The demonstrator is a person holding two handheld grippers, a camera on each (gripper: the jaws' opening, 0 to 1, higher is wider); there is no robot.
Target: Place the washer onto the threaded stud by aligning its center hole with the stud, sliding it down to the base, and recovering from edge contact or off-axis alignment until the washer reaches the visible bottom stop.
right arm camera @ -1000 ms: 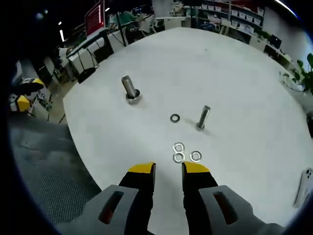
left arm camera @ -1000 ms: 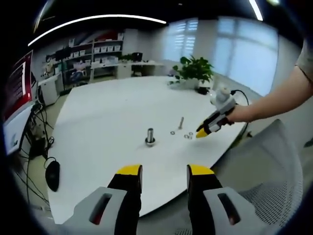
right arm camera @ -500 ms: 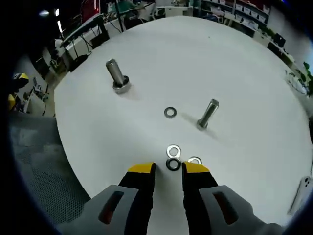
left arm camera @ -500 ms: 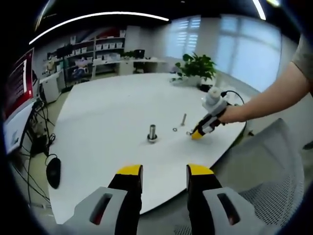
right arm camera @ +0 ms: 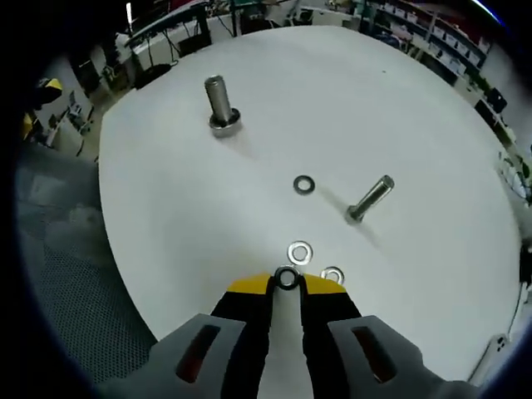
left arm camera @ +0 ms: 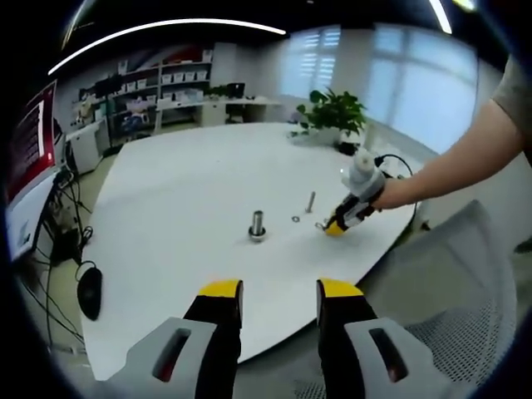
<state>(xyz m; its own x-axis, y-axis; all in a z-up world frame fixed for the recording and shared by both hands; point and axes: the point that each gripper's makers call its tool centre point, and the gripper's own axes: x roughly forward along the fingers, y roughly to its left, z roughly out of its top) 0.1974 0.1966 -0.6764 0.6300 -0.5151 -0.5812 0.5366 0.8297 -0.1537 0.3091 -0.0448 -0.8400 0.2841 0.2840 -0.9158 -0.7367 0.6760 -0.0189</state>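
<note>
In the right gripper view the right gripper (right arm camera: 287, 283) has its yellow-tipped jaws pinched together on a washer (right arm camera: 287, 278), held at the very tips just above the white table (right arm camera: 416, 108); the washer's flat face looks toward the camera, its hole open and dark; the threaded stud (right arm camera: 221, 104) stands well beyond the washer and to its left, long axis upright on its wider base; a second, thinner bolt (right arm camera: 371, 199) stands up-right of the washer, leaning; three loose washers lie flat, two (right arm camera: 300, 252) (right arm camera: 332, 274) just past the held one and a third (right arm camera: 304, 184) farther out, between stud and bolt; in the left gripper view the left gripper (left arm camera: 278, 293) hangs near the table edge, well short of the stud (left arm camera: 258, 225), jaws apart and holding nothing; the right gripper (left arm camera: 336, 227), held by a person's hand (left arm camera: 391, 193), sits to the right of the stud.
</note>
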